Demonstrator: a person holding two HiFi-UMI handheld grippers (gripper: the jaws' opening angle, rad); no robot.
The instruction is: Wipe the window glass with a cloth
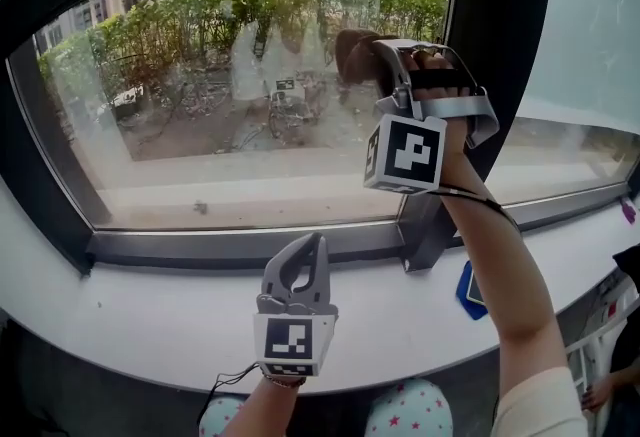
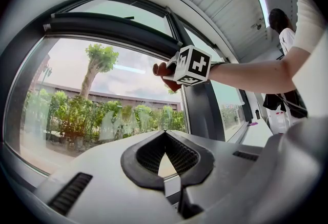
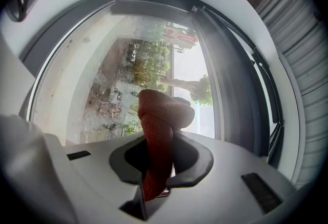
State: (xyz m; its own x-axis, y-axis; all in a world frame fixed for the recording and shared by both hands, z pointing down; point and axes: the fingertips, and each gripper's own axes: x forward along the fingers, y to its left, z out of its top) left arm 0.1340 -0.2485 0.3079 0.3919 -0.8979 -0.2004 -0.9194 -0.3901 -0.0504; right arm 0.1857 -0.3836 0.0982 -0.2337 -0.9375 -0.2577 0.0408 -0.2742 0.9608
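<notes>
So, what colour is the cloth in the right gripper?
Reddish brown. The cloth shows best in the right gripper view.

End of cloth [image 3: 163, 115] buried in right tongs [image 3: 160, 139], blue object [image 1: 468, 293] half behind the forearm [image 1: 500, 255] — purple speck [image 1: 627, 211] unidentifiable

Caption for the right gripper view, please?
Right gripper shut on a red-brown cloth, held up before the window glass.

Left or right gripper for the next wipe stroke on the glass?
Right. The right gripper is shut on the reddish cloth and raised at the window glass, likely ready to stroke. The left gripper is shut on nothing, low over the white sill.
</notes>
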